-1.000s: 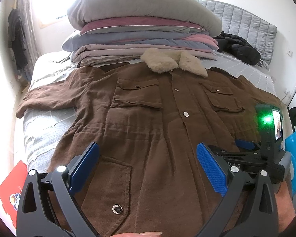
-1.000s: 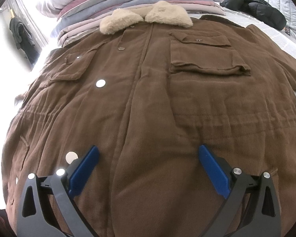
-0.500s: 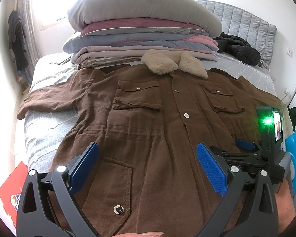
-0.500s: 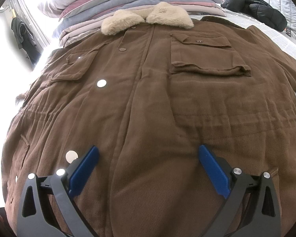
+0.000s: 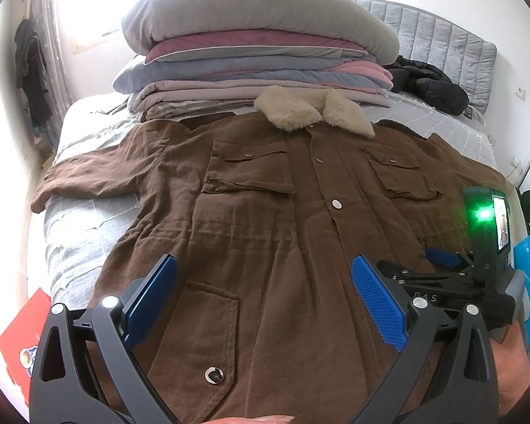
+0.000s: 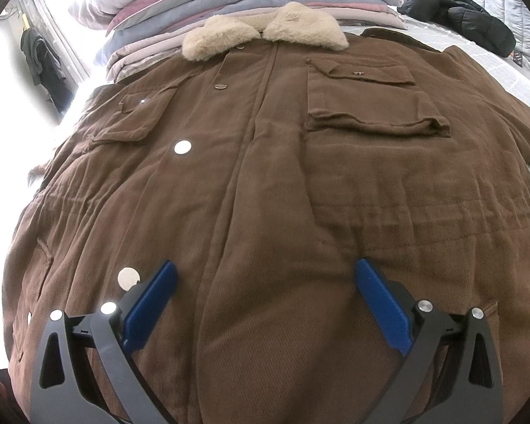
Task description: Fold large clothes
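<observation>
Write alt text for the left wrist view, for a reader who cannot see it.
A brown coat with a cream fleece collar lies spread flat, front up, on a bed, one sleeve stretched out sideways. The open left gripper hovers over its hem, with the right gripper beside it. Behind the collar sits a stack of folded bedding.

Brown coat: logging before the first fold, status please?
Left gripper and right gripper open, empty. Brown coat flat, buttoned, unfolded. Stacked bedding touches fur collar.
</observation>
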Tool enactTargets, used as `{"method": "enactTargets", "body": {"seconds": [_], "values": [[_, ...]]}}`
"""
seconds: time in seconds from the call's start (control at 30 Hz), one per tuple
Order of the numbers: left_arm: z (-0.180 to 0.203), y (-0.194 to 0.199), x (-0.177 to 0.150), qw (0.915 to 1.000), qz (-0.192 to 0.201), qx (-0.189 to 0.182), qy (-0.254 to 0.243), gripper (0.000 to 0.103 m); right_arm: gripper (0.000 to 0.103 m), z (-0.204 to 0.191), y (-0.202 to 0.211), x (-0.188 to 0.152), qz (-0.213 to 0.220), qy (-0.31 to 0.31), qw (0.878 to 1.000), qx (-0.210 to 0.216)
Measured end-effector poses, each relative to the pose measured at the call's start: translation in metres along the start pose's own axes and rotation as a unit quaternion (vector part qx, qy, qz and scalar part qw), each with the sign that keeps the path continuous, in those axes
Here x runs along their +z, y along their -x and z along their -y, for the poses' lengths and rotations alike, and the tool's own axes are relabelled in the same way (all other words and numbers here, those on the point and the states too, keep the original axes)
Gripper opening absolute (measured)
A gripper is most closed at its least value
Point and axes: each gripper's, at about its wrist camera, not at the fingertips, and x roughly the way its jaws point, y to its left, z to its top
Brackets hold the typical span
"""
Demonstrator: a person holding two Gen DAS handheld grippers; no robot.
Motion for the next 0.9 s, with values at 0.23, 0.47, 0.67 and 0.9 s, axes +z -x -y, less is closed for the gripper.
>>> {"method": "enactTargets", "body": {"seconds": [0.23,0.47,0.67,0.9], "values": [[0.001,-0.003,0.001,1.0000,-0.003,0.000,0.001,0.095,0.097,-0.002,0.003,0.003,-0.010,0.004,1.000,-0.003],[-0.009,-0.010,0.005,0.9998,-0.006,0.007,0.019,0.095,0.097,0.042,0.085,0.014,0.128,-0.076,0.989,0.004],[-0.016,-0.020,0.011,0.9994,-0.015,0.010,0.031,0.095,0.097,0.094,0.114,0.019,0.135,-0.062,0.979,-0.140],[-0.013,-0.034,0.015,0.9992,-0.024,0.019,0.025,0.095,0.097,0.109,0.128,0.004,0.109,0.017,0.966,-0.234]]}}
